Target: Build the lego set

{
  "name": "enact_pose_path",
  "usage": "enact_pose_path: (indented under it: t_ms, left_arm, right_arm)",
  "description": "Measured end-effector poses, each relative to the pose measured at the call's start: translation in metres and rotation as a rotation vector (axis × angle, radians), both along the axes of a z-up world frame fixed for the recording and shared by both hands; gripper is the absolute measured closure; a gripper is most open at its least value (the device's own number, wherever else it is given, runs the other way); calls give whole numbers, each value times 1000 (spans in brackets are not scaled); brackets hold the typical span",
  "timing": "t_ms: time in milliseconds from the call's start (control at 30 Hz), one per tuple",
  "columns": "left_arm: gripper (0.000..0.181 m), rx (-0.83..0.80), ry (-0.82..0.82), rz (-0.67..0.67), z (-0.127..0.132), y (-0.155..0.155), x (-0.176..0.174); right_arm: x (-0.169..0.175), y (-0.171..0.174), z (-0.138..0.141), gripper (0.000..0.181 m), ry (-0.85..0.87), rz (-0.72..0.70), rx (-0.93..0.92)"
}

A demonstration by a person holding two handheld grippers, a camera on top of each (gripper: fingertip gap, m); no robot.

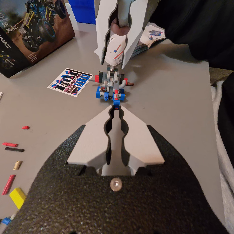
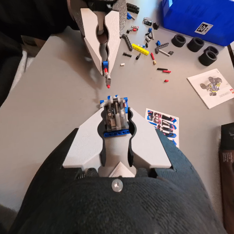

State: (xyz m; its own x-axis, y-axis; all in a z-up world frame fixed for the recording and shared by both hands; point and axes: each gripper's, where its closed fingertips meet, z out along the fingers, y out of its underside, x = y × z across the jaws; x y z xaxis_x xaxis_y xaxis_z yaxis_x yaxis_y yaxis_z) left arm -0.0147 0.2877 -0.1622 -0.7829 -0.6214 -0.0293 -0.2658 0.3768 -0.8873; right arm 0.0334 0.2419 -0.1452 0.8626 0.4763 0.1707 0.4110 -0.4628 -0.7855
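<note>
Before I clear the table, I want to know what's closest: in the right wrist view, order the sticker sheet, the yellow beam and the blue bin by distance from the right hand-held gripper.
1. Sticker sheet, just right of the right hand-held gripper.
2. Yellow beam, farther ahead, right of centre.
3. Blue bin, far right corner.

Both wrist cameras face each other closely (sharing the sticker sheet point(image 1: 69, 82)).

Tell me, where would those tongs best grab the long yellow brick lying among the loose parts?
Probably across the middle of the long yellow studded beam, coming down from above with the fingers on its two long sides. It lies flat on the grey table; its straight long sides look easy to pinch, though a dark grey beam touches one end.
</note>
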Motion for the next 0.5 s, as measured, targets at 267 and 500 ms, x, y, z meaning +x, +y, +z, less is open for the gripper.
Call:
enact_pose_path:
  t_ms: [267, 500]
  left_arm:
    - [177, 12, -4, -8, -1, -1, -1]
    - [177, 8, 4, 8, -1, 0, 0]
  right_arm:
    - [5, 5, -26, 160, -87, 25, -95]
    - [3, 11, -30, 166, -78, 29, -80]
